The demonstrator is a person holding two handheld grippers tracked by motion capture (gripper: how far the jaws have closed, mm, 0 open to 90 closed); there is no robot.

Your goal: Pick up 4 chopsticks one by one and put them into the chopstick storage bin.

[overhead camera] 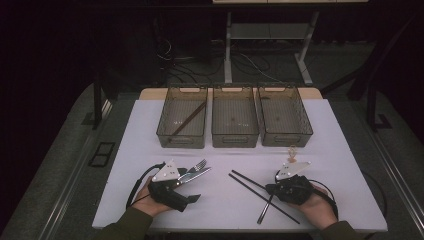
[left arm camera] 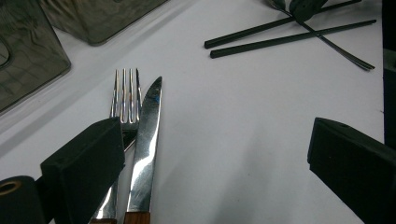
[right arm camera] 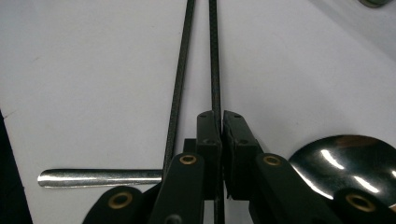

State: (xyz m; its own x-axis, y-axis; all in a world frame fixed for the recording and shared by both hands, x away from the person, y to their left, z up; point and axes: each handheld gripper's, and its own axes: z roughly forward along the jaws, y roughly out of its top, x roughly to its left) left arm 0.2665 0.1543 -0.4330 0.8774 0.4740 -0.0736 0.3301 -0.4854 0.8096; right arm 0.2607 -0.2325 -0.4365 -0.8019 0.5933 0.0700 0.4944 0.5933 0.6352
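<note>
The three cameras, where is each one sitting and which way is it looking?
High view: sits above the person's side, looking forward and down at the white table and three bins; both hands and grippers come in below.
Left gripper view: rides the left gripper, looking past its open fingers at the fork and knife.
Right gripper view: rides the right gripper, looking along its fingers, closed on a black chopstick, beside a spoon.
Shared: the chopsticks appear in all three views.

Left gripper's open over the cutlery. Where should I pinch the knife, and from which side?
Pinch the knife across its narrow blade near the wooden handle, coming straight down. It lies flat beside the fork, nearly touching, so one jaw of the left gripper probably needs the thin gap between them.
</note>
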